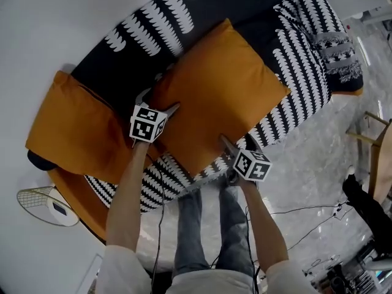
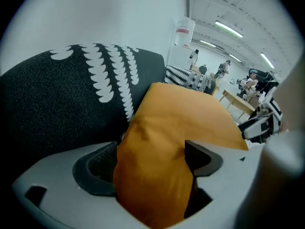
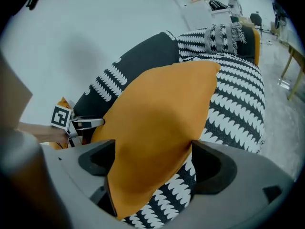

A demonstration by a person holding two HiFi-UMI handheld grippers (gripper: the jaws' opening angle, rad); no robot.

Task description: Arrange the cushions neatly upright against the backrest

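Orange cushion (left corner behind left tongs)

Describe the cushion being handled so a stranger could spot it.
On the black sofa with white markings rest two orange cushions. The one meant is the middle orange cushion, its near corners between the open left gripper and right gripper. The other orange cushion sits at the left end, ungripped.

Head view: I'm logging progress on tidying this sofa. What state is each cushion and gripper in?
Middle orange cushion: propped against the backrest, lower corners between the jaws.
Left orange cushion: resting at the left end, not held.
Patterned cushion: at the right end, not held.
Left gripper: jaws open.
Right gripper: jaws open.
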